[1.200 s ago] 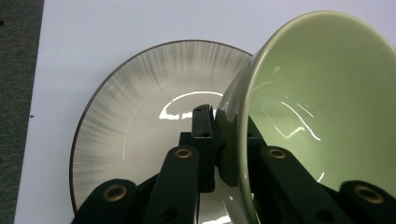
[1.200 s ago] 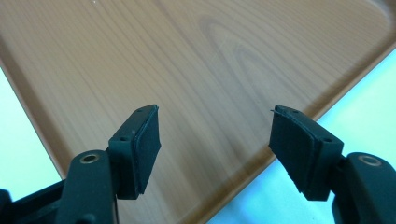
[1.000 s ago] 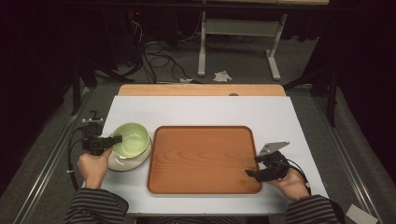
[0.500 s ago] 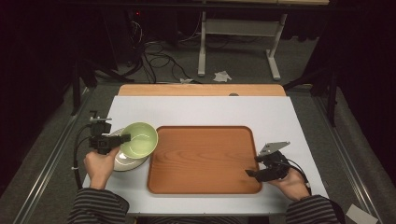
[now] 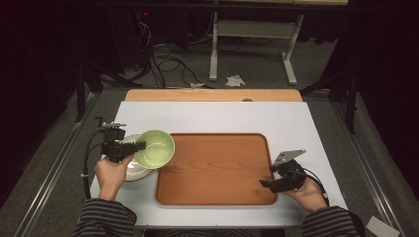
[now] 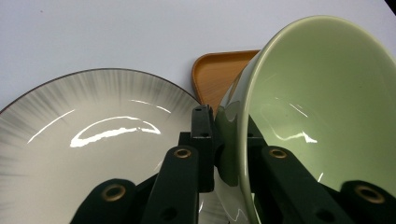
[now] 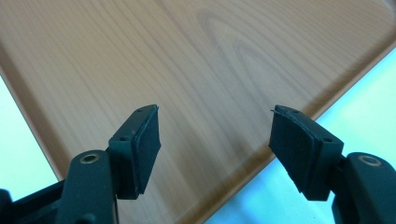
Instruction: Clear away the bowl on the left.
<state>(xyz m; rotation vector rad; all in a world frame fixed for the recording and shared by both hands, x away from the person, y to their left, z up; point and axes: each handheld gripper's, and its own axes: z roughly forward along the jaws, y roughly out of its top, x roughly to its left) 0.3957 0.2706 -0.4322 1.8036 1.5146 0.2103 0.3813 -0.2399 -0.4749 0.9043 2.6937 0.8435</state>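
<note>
Left tool [image 5: 140, 145] clamped on the rim of the pale green glazed ceramic bowl [image 5: 157, 148], one jaw outside the wall and one inside, as seen close up in the left gripper view [image 6: 229, 154]. Bowl [image 6: 322, 107] held tilted on its side, mouth turned toward the rectangular brown wooden tray [image 5: 217, 168], clear of the round white ceramic plate with a grey-streaked rim [image 5: 134, 172] just beneath and beside it. Plate [image 6: 88, 144] flat on the white counter [image 5: 212, 116], near the tray's left edge; whether touching it, could not tell. Bowl hung partly over that left edge, at the tray's far left corner [image 6: 217, 77]. Right tool [image 5: 267, 183] held with jaws wide apart, gripping nothing, poised over the tray's near right corner [image 7: 215, 121]. Broad bare wood across the tray between the two tools; open counter beyond the far rim.
</note>
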